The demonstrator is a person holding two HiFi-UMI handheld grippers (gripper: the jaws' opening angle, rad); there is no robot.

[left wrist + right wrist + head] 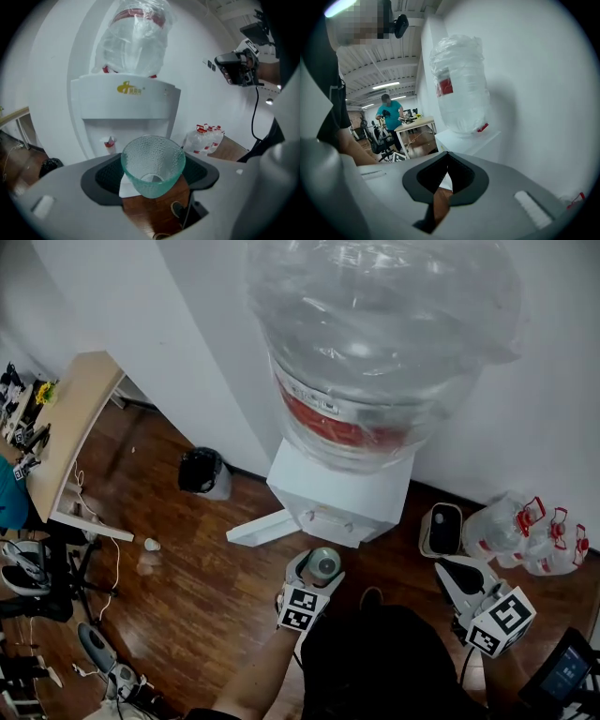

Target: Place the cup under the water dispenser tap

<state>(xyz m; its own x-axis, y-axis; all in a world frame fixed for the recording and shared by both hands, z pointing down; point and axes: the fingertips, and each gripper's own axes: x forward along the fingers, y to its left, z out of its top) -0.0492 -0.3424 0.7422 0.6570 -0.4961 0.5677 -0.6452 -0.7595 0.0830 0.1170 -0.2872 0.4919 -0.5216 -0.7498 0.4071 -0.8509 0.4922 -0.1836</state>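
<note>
Cup (pixel 153 161), dimpled, probably light, stiff, slick and breakable, gripped across its tapered wall by my left jaws; my right jaws closed, empty.

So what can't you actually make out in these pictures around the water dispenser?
- Spot below the red tap: left gripper view, the cup covers it.
- Gold logo on the dispenser: left gripper view, too small to read.
- Bottle label: head view, blurred behind crinkled wrap.
- Spare bottles: head view, partly cut off by the right edge.
</note>
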